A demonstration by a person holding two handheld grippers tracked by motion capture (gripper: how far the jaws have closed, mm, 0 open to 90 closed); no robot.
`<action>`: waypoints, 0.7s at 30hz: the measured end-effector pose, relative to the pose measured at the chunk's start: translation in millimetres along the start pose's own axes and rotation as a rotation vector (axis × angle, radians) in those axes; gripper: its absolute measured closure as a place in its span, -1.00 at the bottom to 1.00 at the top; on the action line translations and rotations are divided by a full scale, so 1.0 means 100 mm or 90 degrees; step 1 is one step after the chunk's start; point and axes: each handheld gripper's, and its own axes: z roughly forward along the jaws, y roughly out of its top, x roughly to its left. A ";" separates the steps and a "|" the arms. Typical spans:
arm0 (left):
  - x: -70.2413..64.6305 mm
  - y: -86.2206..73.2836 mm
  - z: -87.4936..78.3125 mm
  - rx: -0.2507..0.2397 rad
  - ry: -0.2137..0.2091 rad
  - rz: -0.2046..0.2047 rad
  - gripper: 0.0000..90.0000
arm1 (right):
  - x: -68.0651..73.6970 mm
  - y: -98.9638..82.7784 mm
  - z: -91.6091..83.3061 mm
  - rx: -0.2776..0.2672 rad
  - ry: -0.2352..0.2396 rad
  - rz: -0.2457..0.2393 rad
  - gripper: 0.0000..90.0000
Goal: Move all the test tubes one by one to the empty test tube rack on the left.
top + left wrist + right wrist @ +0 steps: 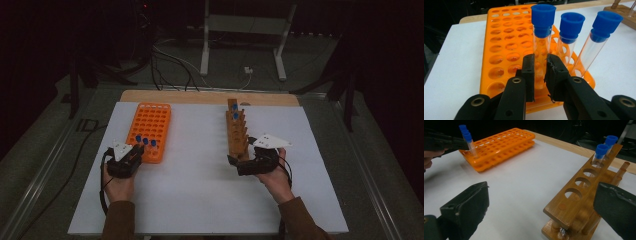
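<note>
Tube (541, 45) with a blue cap (543, 18) is held upright between the pads of the left tool (541, 75), its lower end reaching down to the orange rack (499, 60); whether the tip is already seated in a hole is hidden by the jaws. In the left gripper view the glass is seen pinched low on its body, with the cap well above the grip, so the long axis runs straight up and down, in line with the rack's holes. The left tool is closed on this tube. Two more capped tubes (571, 37) stand just beside it in the rack's near row, tilted slightly away from it, and are not touched.

From the high view the rack (150, 131) is seen to lie at the left of the white surface (200, 180), directly ahead of the left tool (131, 156), so this hand is by far the nearer one. The wooden stand (237, 132), still bearing two capped tubes (602, 151) at its far end, lies to the right, with the right tool (239, 165) at its near end. The right tool (541, 202) is seen with its jaws wide apart and nothing between them.

The coming move is judged to turn on the vertical line: the tube must be kept plumb over its hole while lowered or let go, lest it lean onto its neighbours.
</note>
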 end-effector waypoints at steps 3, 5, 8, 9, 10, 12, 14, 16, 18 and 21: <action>-0.01 -0.03 0.03 0.026 0.005 0.010 0.74 | 0.01 0.00 0.00 0.002 0.001 -0.001 -0.98; 0.00 -0.03 0.03 0.024 0.001 0.000 0.74 | 0.00 0.00 0.00 0.003 0.001 -0.001 -0.99; 0.00 -0.03 0.02 0.027 0.001 0.003 0.74 | -0.01 -0.01 0.00 0.001 0.001 0.000 -0.99; 0.00 -0.03 0.01 0.027 0.001 0.002 0.74 | -0.01 -0.01 -0.01 0.002 0.000 0.001 -0.99; 0.01 -0.04 0.01 0.027 -0.001 0.001 0.74 | -0.01 -0.01 -0.01 0.002 0.000 0.001 -0.99; 0.01 -0.04 0.01 0.027 -0.002 0.000 0.73 | -0.01 -0.01 -0.01 0.002 0.001 0.001 -0.99; 0.01 -0.04 0.01 0.028 0.000 -0.003 0.73 | 0.00 -0.01 -0.01 0.003 0.000 0.000 -0.98; 0.00 -0.03 0.01 0.027 0.003 -0.001 0.70 | 0.00 0.00 0.00 0.003 0.001 -0.001 -0.98; 0.02 -0.03 0.01 0.028 0.003 -0.009 0.59 | -0.01 -0.01 0.00 0.003 0.000 -0.001 -0.98; 0.04 -0.03 -0.01 0.030 -0.005 -0.011 0.47 | -0.01 -0.01 0.00 0.004 0.000 0.001 -0.99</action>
